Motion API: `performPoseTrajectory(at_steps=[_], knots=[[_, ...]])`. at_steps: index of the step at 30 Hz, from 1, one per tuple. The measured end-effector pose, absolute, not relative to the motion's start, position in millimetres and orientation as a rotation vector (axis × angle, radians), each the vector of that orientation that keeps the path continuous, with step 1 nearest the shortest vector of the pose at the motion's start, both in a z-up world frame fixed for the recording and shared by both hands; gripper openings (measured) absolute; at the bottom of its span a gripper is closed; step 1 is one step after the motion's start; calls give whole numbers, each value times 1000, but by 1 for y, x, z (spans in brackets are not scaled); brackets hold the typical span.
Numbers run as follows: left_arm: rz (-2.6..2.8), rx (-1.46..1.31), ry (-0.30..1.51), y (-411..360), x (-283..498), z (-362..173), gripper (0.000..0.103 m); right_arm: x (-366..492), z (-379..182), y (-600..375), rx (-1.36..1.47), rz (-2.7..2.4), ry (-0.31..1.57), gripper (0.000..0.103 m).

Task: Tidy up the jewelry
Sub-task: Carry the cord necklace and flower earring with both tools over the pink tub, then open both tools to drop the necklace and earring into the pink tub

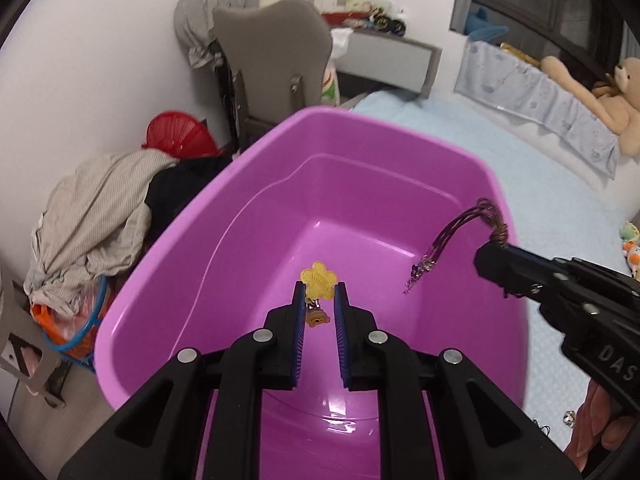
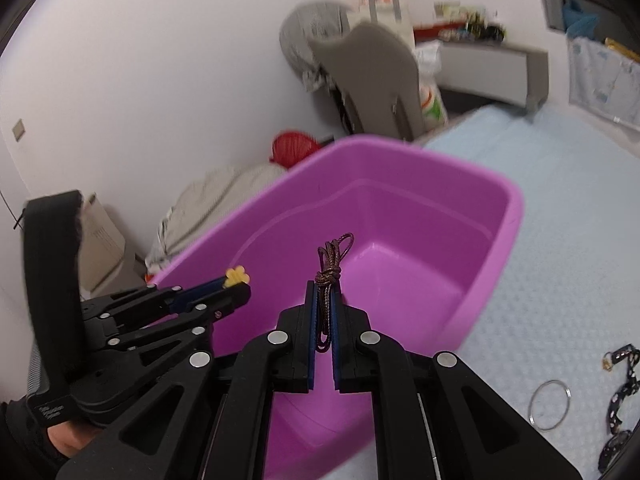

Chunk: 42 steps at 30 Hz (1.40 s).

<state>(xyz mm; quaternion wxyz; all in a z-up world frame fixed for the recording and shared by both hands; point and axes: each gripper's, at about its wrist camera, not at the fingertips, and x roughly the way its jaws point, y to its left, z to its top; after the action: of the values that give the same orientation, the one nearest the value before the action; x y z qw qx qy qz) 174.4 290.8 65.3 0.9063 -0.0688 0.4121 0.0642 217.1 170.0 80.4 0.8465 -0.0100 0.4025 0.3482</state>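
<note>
Charm (image 1: 319, 279) — yellow flower, tiny bear pendant

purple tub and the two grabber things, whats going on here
A person is sorting jewelry with a handheld gripper in each hand, both held over a purple tub on the bed. The left gripper is shut on a yellow flower charm with a small bear charm hanging under it. The right gripper is shut on a knotted dark red cord necklace, its clasp ends dangling into the tub. A ring and a dark patterned strap lie on the bed.
</note>
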Motion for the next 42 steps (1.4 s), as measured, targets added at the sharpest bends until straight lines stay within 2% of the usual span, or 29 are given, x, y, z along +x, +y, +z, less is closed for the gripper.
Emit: performPoseTrajectory(at_steps=[6, 8, 9, 10, 11, 12, 15, 21, 42], knots=[[153, -163, 925, 301, 182, 49, 14, 242, 56, 189, -40, 691, 962, 7], [174, -150, 924, 300, 182, 50, 17, 251, 50, 192, -45, 675, 975, 14], [194, -140, 929, 300, 182, 50, 30, 251, 49, 191, -46, 670, 981, 27], [200, -142, 935, 300, 182, 50, 40, 252, 47, 190, -52, 657, 980, 34], [203, -150, 935, 301, 181, 51, 57, 252, 48, 190, -56, 647, 972, 41], [209, -155, 925, 302, 180, 52, 68, 251, 49, 188, -58, 644, 965, 42], [254, -123, 895, 302, 175, 58, 76, 250, 51, 186, -66, 635, 951, 42], [280, -138, 901, 306, 173, 58, 82, 245, 54, 182, -70, 625, 939, 42], [307, -140, 893, 307, 158, 65, 82, 231, 68, 172, -49, 619, 923, 42]])
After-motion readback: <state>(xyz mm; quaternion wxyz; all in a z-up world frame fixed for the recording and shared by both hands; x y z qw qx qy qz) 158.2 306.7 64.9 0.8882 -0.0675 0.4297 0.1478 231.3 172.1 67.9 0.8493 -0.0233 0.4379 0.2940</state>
